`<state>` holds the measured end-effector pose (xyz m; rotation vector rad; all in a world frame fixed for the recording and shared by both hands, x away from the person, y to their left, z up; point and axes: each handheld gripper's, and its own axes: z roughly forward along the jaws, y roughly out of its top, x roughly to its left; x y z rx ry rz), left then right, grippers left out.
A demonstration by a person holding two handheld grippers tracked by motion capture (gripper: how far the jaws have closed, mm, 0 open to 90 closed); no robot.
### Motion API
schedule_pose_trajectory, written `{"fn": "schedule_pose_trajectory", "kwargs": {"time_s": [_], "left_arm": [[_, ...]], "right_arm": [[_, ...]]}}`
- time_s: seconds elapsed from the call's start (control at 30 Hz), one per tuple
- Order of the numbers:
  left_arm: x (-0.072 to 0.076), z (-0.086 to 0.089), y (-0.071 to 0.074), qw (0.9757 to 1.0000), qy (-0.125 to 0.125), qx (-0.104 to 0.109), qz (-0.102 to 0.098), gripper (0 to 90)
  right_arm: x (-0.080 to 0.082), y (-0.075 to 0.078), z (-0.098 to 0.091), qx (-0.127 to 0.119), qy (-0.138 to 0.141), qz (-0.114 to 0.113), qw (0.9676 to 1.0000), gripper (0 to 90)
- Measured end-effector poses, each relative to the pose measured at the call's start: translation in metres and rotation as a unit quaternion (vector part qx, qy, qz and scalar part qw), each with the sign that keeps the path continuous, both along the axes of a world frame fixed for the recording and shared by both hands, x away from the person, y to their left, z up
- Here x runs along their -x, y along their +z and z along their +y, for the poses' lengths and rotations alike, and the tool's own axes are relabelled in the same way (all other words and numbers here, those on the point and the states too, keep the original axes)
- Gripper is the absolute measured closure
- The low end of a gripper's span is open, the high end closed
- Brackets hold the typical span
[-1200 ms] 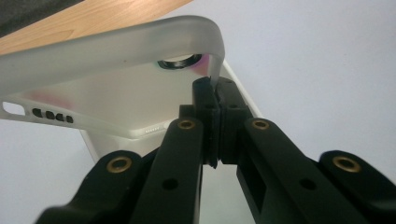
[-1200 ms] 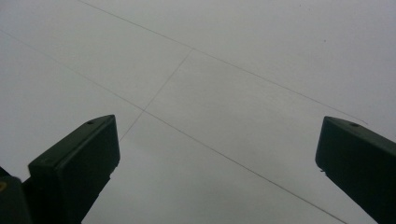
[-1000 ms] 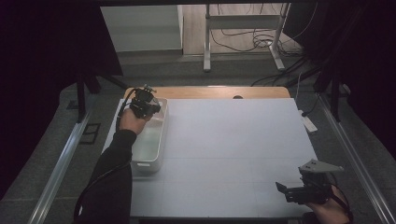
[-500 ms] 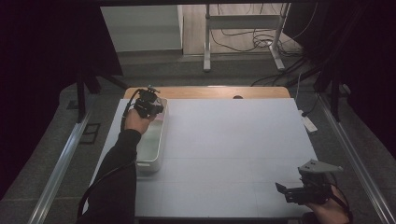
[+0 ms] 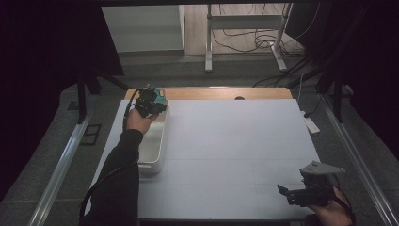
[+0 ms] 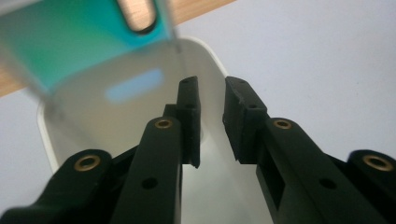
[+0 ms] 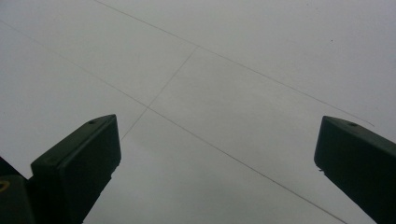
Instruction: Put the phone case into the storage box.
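Evidently the left gripper (image 6: 211, 122) had just eased its jaws narrowly apart, nothing between them, releasing the teal board (image 6: 88, 42) into the white tray (image 5: 156, 141) at the desk's far-left corner.

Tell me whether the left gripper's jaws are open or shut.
Open: the left gripper shows a narrow empty gap, having just been opening above the white tray.

No text, label, brand, number or sign can be read on anything here.
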<state>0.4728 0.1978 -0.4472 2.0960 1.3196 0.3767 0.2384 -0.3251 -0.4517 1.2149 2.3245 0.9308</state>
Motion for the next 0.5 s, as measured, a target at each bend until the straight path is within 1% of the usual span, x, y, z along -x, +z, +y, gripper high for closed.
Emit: {"fn": "schedule_pose_trajectory", "kwargs": {"time_s": [0.1,0.2,0.3,0.33,0.43,0.5], "left_arm": [[0.0014,0.0016,-0.0011,0.9999,-0.001,0.014,-0.002,70.8],[0.0034,0.0031,-0.0019,0.9997,-0.001,0.025,-0.007,65.4],[0.0048,0.004,-0.0017,0.9995,0.001,0.03,-0.012,59.5],[0.0057,0.0048,-0.0014,0.9993,0.002,0.034,-0.015,59.5],[0.0081,0.006,-0.0006,0.999,0.005,0.038,-0.022,53.2],[0.0091,0.0064,-0.0001,0.9989,0.005,0.041,-0.024,50.9]], "right_arm": [[0.0001,0.0,0.0001,0.0,0.001,0.0,1.0,0.2],[0.0001,0.0,0.0002,0.001,0.001,0.0,1.0,0.2],[0.0001,0.0,0.0001,0.001,0.001,0.0,1.0,0.2],[0.0001,0.0,0.0001,0.001,0.001,0.0,1.0,0.2],[0.0002,0.0001,0.0001,0.001,0.001,-0.001,1.0,0.2],[0.0002,-0.0001,0.0002,0.0,0.001,-0.002,1.0,0.2]]}}
